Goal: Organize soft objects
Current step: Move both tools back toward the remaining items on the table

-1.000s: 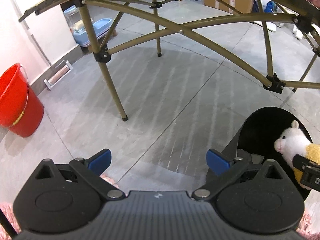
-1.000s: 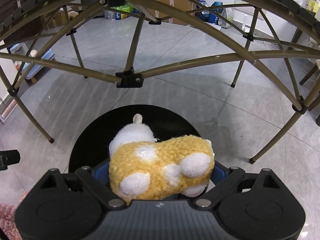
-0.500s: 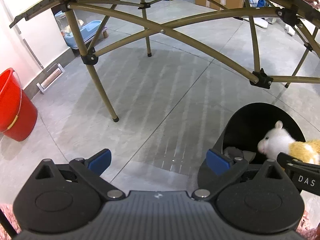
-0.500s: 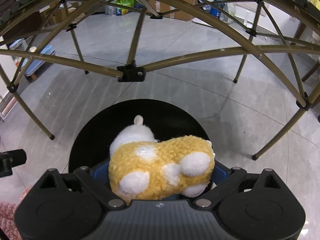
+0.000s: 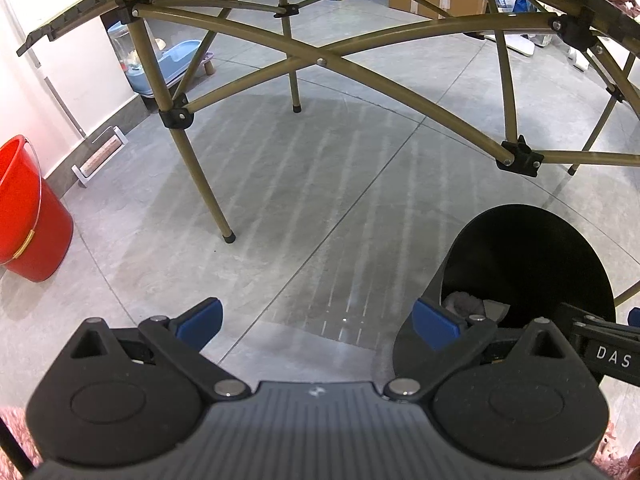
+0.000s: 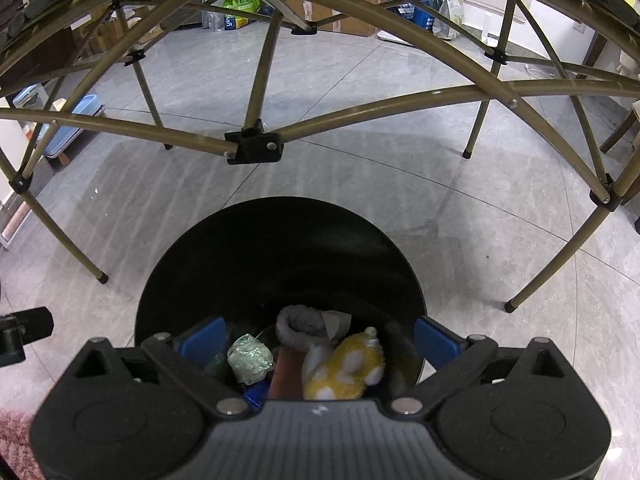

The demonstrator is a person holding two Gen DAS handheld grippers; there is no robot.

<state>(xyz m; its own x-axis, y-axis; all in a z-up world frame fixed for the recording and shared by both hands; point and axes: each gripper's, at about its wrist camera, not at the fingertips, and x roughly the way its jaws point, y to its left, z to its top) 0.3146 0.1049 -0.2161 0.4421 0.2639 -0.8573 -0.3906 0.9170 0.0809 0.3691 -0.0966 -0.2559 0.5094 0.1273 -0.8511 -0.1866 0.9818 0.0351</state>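
The right hand-held gripper (image 6: 318, 338) hung over the mouth of a black bin (image 6: 280, 240), its blue pads far apart and opening further, with nothing pressed between them. Below that gap, a yellow and white plush toy (image 6: 344, 368) lay loose inside the bin, beside a grey fuzzy slipper-like item (image 6: 298, 326) and a pale green crinkled bundle (image 6: 250, 358). The left hand-held gripper (image 5: 318, 318) was spread wide and empty above the grey tiled floor (image 5: 280, 184), just left of the same bin. Beyond both stood the olive tube legs of a folding worktop (image 5: 188, 148). A red bucket (image 5: 24, 216) sat on the floor near the white wall, well apart from the bin.
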